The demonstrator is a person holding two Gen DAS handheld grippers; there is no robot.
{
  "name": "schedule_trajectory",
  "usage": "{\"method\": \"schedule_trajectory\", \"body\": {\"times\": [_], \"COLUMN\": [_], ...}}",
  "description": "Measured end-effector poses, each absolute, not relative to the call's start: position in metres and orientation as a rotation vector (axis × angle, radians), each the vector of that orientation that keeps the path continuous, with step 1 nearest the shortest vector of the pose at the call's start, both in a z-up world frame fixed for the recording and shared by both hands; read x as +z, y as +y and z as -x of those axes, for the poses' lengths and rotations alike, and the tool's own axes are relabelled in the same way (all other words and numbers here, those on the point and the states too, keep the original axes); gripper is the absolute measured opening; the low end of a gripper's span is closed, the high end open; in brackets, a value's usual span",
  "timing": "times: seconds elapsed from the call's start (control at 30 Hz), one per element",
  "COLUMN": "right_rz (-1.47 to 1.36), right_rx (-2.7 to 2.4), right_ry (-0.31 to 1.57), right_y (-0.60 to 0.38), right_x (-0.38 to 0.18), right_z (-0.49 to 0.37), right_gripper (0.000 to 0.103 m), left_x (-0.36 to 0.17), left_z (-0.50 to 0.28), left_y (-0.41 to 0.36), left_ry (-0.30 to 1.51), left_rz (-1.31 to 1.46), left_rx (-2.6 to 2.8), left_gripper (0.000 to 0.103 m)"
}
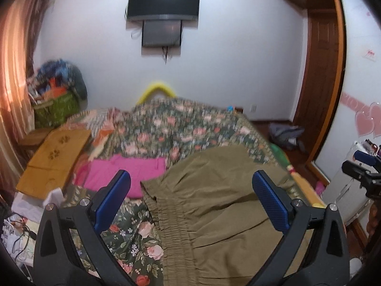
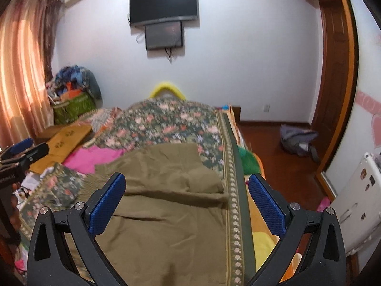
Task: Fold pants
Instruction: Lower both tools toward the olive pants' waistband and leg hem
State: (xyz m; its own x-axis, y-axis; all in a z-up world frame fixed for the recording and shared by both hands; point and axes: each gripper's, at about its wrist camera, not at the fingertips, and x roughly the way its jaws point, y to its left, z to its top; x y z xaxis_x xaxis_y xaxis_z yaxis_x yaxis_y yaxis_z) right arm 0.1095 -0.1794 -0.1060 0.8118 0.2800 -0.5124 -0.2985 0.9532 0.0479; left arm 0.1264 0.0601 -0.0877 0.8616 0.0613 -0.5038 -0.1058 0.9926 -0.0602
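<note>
Olive-green pants point(image 1: 214, 205) lie spread on the floral bedspread point(image 1: 166, 124), elastic waistband point(image 1: 171, 233) toward me on the left. My left gripper point(image 1: 190, 202) is open and empty, held above the waistband. In the right wrist view the pants point(image 2: 166, 202) lie folded over near the bed's right edge. My right gripper point(image 2: 188, 202) is open and empty above them. The right gripper also shows at the right edge of the left wrist view point(image 1: 364, 169). The left gripper shows at the left edge of the right wrist view point(image 2: 21, 152).
A pink cloth point(image 1: 123, 174) lies left of the pants. A cardboard sheet point(image 1: 52, 157) and clutter sit at the bed's left. A green basket point(image 1: 57, 109) stands by the curtain. A grey bag point(image 2: 297, 140) lies on the floor. A white appliance point(image 2: 357, 202) stands at the right.
</note>
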Motion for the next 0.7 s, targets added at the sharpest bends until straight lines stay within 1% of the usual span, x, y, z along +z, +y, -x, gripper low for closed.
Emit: {"method": "schedule_trajectory", "body": {"times": [0.23, 0.37, 0.53, 0.7], "right_rz": [0.080, 0.109, 0.125, 0.145], "right_rx": [0.269, 0.268, 0.300, 0.359], "right_ry": [0.653, 0.705, 0.745, 0.764], "right_y": [-0.190, -0.190, -0.184, -0.173], "right_x": [-0.143, -0.162, -0.176, -0.183], "right_z": [-0.159, -0.188, -0.230, -0.278], "right_gripper": [0.102, 0.102, 0.101, 0.100], "left_x": [-0.141, -0.163, -0.193, -0.221], "left_z": [-0.186, -0.215, -0.257, -0.292], "left_y": [0.097, 0.115, 0.147, 0.171], "left_ry": [0.677, 0.721, 0.790, 0.856], "left_rz": [0.145, 0.129, 0.178, 0.162], "left_rx": [0.109, 0.166, 0.181, 0.232], "left_gripper": [0.103, 0.103, 0.103, 0.103]}}
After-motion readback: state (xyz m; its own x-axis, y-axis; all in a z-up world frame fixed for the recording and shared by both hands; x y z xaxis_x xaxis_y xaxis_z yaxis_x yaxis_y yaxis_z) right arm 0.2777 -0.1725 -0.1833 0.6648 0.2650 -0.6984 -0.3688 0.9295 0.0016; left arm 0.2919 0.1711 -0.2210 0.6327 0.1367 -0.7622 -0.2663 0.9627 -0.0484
